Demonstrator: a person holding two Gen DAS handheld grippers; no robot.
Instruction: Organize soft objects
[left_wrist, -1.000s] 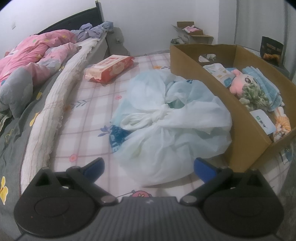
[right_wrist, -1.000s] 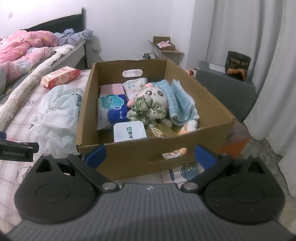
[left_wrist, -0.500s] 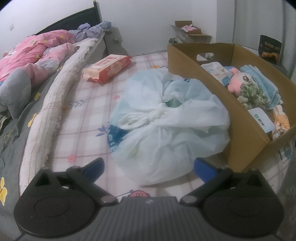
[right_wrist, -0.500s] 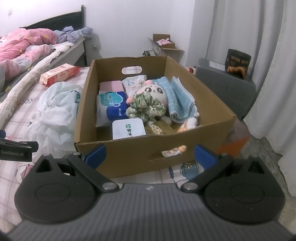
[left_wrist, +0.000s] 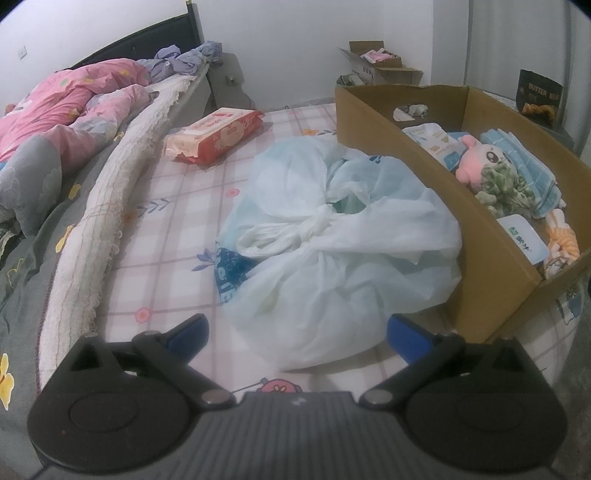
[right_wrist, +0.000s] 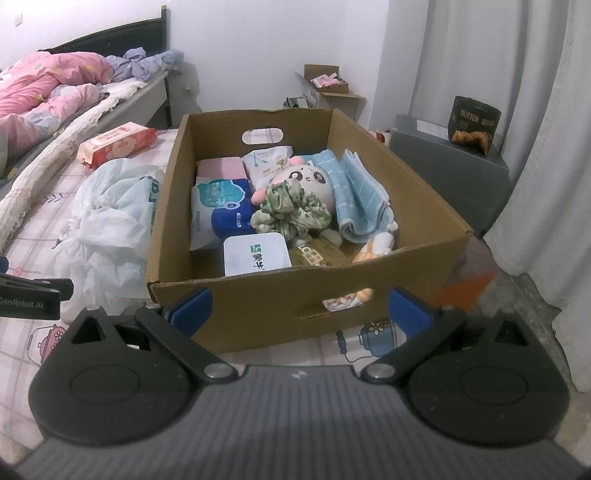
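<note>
Both your tools are wide open and empty: the left tool (left_wrist: 295, 326) hangs over the near end of the knotted plastic bag (left_wrist: 343, 251), the right tool (right_wrist: 299, 308) faces the cardboard box (right_wrist: 258, 306). The bag sits on the bed touching the box's left wall, probably next to go in. The box already looks crammed with the plush toy (right_wrist: 306, 181), blue towel (right_wrist: 360, 195) and tissue packs (right_wrist: 218, 206), so space is your obstacle. The wipes pack (left_wrist: 216, 134) lies well beyond the bag.
</note>
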